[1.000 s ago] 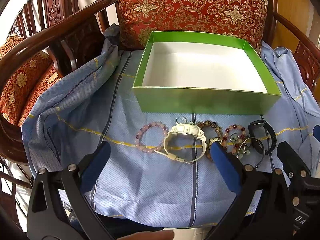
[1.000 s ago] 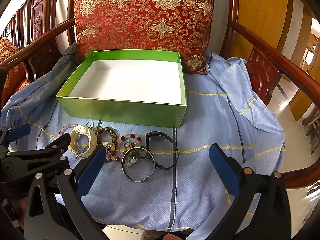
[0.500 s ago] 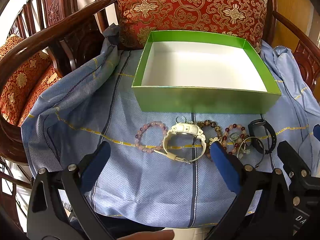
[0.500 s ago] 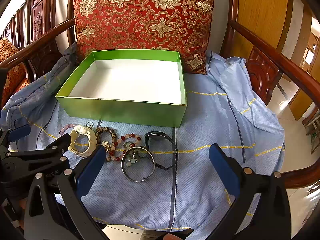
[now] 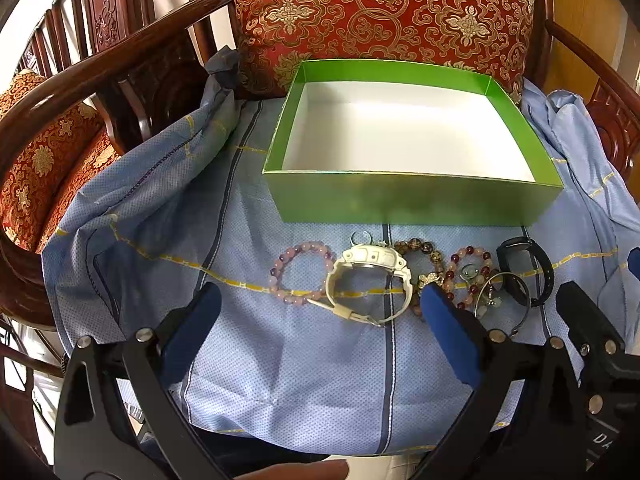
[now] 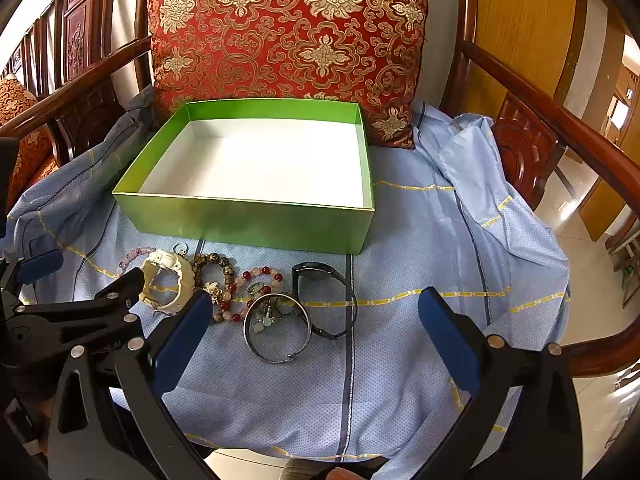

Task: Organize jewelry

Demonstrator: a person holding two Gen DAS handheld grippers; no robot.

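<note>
A green box [image 5: 416, 202] [image 6: 248, 220] with a bare white inside stands on a blue cloth. In front of it lies a row of jewelry: a pink bead bracelet [image 5: 298, 272], a white watch [image 5: 370, 276] [image 6: 166, 280], a brown bead bracelet [image 5: 424, 252] [image 6: 212, 266], a red-and-pink bead bracelet [image 5: 470, 270] [image 6: 256, 280], a silver bangle [image 6: 278, 326] and a black watch [image 5: 524, 272] [image 6: 324, 300]. My left gripper [image 5: 318, 306] is open, just short of the white watch. My right gripper [image 6: 316, 314] is open, its tips either side of the bangle and black watch.
The blue cloth [image 6: 440, 264] covers the seat of a wooden armchair [image 6: 560, 120]. A red-and-gold cushion [image 6: 288, 36] leans against the back behind the box. The seat's front edge lies just under the grippers. A second chair with a red cushion [image 5: 36, 160] stands at left.
</note>
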